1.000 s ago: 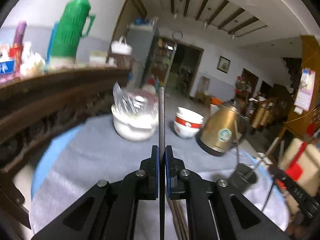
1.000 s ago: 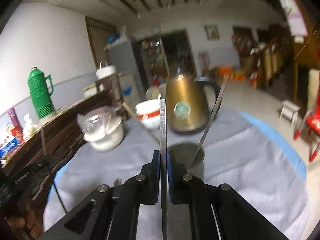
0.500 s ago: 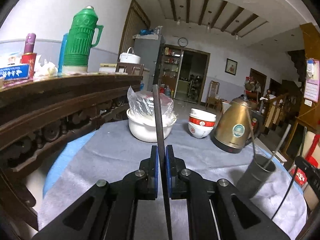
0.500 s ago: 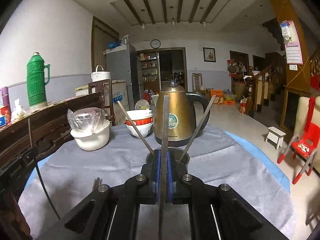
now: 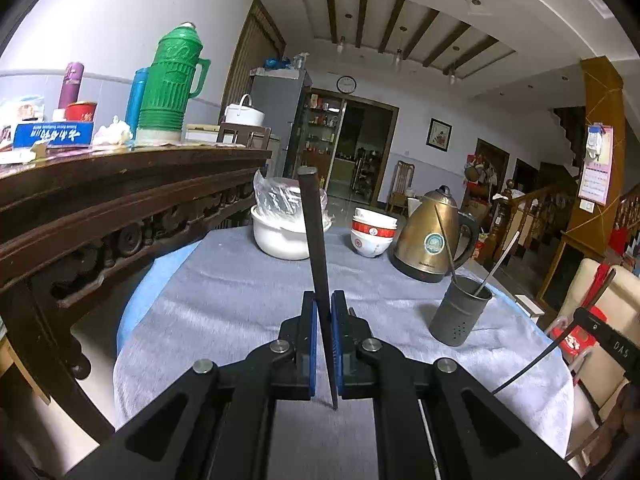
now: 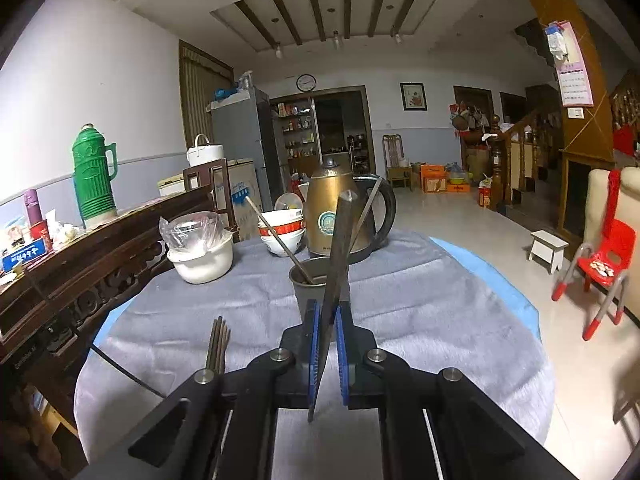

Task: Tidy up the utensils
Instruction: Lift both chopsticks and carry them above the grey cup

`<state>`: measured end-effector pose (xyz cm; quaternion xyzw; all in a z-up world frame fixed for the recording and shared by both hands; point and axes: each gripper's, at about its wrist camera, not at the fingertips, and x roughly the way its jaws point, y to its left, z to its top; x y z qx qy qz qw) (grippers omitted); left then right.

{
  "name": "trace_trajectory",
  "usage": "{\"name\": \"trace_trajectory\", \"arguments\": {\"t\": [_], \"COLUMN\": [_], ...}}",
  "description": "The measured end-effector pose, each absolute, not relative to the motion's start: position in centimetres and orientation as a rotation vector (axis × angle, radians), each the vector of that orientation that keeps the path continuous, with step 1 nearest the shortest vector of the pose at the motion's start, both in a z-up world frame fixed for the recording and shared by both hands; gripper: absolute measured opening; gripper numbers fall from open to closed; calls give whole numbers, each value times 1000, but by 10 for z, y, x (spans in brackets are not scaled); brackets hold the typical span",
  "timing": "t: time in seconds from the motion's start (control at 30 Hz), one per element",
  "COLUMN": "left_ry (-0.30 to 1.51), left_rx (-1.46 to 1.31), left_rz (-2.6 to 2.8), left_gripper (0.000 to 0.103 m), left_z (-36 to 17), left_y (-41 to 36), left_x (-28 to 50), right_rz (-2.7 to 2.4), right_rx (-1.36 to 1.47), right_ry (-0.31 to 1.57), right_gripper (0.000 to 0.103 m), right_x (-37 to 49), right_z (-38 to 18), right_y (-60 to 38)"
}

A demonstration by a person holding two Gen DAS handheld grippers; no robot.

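Observation:
My left gripper [image 5: 323, 300] is shut on a dark chopstick [image 5: 314, 232] that stands up between its blue pads, its top leaning left. A grey utensil cup [image 5: 460, 320] with two metal sticks in it stands on the grey cloth, ahead and to the right of that gripper. My right gripper [image 6: 327, 308] is shut on another dark chopstick [image 6: 340, 248], whose top leans right. The same utensil cup [image 6: 316, 288] stands just beyond the right fingertips, partly hidden by them. Several more chopsticks [image 6: 218, 344] lie on the cloth to the left of the right gripper.
Behind the cup stand a gold kettle [image 5: 430, 240], stacked red and white bowls [image 5: 372, 232] and a white pot under a plastic bag [image 5: 286, 228]. A dark wooden sideboard [image 5: 120, 208] with a green thermos [image 5: 168, 88] runs along the left. A red chair [image 6: 604, 256] and a stool [image 6: 548, 246] stand right of the table.
Both views have shifted across the table and lost their blur. Each held chopstick has gone from upright to leaning. In the right view the cup now sits left of the stick.

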<state>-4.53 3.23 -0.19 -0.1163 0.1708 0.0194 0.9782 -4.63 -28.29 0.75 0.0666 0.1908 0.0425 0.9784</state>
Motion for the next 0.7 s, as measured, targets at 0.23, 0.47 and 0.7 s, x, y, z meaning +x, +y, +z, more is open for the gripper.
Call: {"name": "trace_trajectory", "arguments": {"t": [0.23, 0.47, 0.7], "left_ry": [304, 265, 346], "left_rx": [-290, -387, -362], "left_rz": [28, -54, -47], "left_gripper": [6, 6, 6], "left_z": [17, 46, 46], "left_y": [37, 37, 20], "left_x": [-42, -41, -22], "right_rz": [93, 102, 123], "right_rx": [176, 255, 270], "right_ry": [335, 276, 293], "right_gripper": [8, 8, 8], "right_x": [-42, -52, -48], "right_z": [26, 55, 58], "right_y": [-290, -308, -307]}}
